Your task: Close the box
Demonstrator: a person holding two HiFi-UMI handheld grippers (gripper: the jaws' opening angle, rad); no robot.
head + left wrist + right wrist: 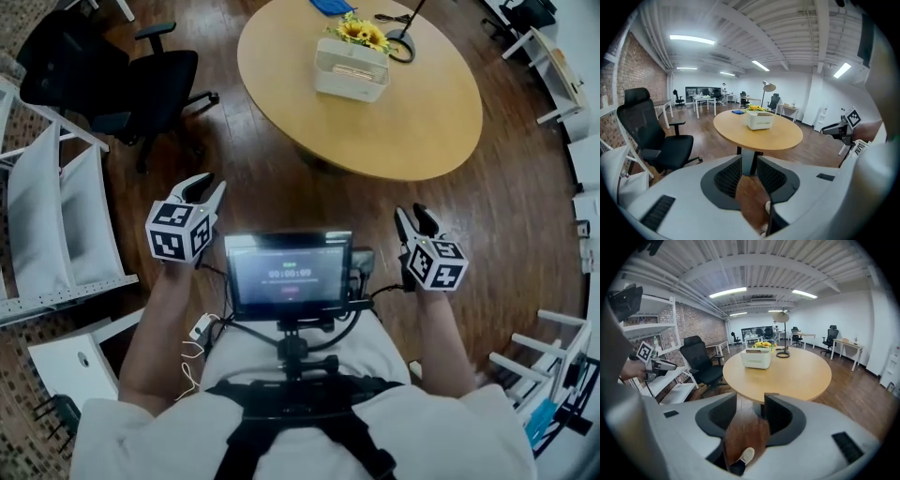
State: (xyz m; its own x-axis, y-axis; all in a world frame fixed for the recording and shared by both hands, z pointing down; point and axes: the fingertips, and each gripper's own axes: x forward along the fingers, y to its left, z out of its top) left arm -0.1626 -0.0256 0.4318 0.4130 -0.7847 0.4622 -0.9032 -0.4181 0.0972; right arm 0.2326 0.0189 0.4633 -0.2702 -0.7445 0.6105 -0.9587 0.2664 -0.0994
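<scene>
The white box is located on the round wooden counter, well ahead of both tools and touched by neither. In the head view its top is seen uncovered, with pale contents visible inside. Yellow flowers are placed just beyond the box, at its far side. A black ring-shaped object rests beside them to the right, and a blue item is seen at the counter's far edge.

The left tool is held low, close to the person's body, with its jaws spread; only the wooden floor is seen between them. The right tool is held at about the same level, well apart from the left one. Its jaws are likewise spread wide and nothing is gripped; floor and a shoe are seen through the gap.

A small screen is mounted between the two tools. A black office chair is positioned ahead of the left tool and to its left
</scene>
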